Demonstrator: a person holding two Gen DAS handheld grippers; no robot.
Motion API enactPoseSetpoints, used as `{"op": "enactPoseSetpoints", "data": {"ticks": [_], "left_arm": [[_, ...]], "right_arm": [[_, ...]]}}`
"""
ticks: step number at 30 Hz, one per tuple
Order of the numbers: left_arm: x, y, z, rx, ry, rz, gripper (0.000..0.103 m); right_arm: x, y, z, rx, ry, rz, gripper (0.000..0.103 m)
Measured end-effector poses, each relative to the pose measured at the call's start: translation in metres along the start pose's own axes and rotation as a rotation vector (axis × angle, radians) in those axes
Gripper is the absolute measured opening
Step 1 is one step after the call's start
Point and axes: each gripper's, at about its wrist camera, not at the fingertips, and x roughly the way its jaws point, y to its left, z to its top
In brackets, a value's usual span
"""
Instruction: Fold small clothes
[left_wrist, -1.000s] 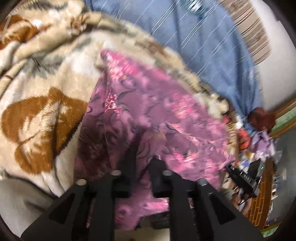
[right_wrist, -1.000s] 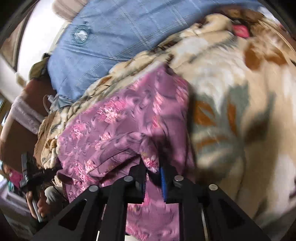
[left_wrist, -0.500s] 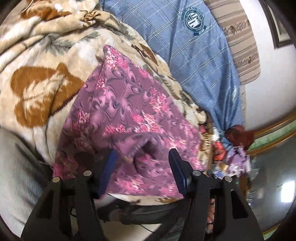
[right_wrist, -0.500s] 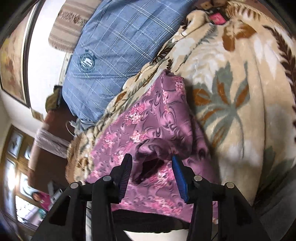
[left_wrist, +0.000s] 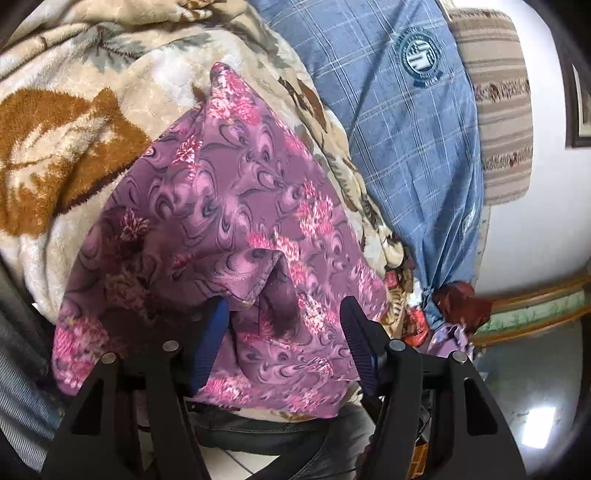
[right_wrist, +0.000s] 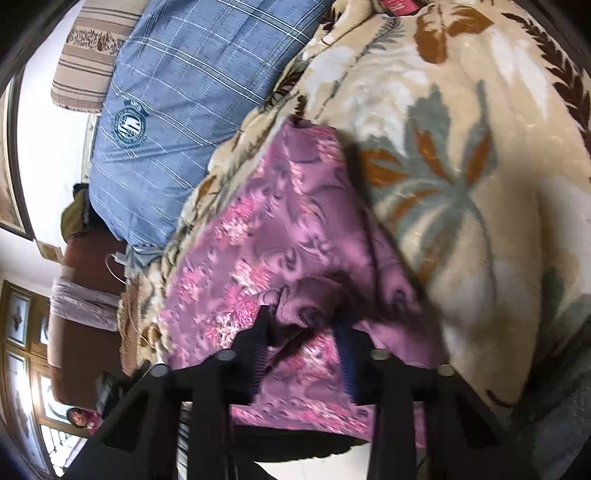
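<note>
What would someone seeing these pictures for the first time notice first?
The purple floral garment catches the eye first, spread in the middle over a beige fleece blanket with brown leaf prints. Beyond it lies a blue checked pillow with a round emblem. A raised fold of the garment sits between the left tongs, whose jaws are opening, and between the right tongs, which are closing.

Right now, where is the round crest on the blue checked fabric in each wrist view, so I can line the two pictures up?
Left wrist: the round crest sits upper right, above and right of the purple floral cloth.
Right wrist: the crest sits upper left, above and left of the cloth.
Shared landmark: the cloth's pointed far corner on the beige leaf blanket, top centre in both views.
</note>
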Motion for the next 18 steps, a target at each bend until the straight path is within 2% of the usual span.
{"op": "enactPoseSetpoints", "data": {"ticks": [3, 6, 7, 11, 13, 15, 18], "left_arm": [[-0.008, 0.002, -0.012, -0.008, 0.022, -0.013, 0.063], [-0.015, 0.013, -0.023, -0.039, 0.031, -0.009, 0.063], [-0.017, 0.016, -0.025, -0.048, 0.032, -0.005, 0.063], [-0.028, 0.022, -0.031, -0.065, 0.016, -0.005, 0.063], [-0.032, 0.016, -0.032, -0.055, 0.005, -0.021, 0.063], [-0.033, 0.007, -0.03, -0.034, -0.003, -0.035, 0.064], [-0.025, 0.0, -0.02, -0.015, -0.018, -0.027, 0.066]], "right_arm": [[-0.004, -0.004, -0.009, -0.029, 0.016, -0.033, 0.02], [-0.004, -0.009, -0.018, -0.047, 0.027, -0.063, 0.02], [-0.002, -0.011, -0.02, -0.049, 0.031, -0.059, 0.024], [-0.003, -0.013, -0.024, -0.054, 0.034, -0.022, 0.027], [-0.009, -0.01, -0.024, -0.056, 0.023, 0.0, 0.043], [-0.019, -0.007, -0.023, -0.06, -0.002, 0.019, 0.049], [-0.027, -0.006, -0.02, -0.048, -0.013, 0.055, 0.049]]}}
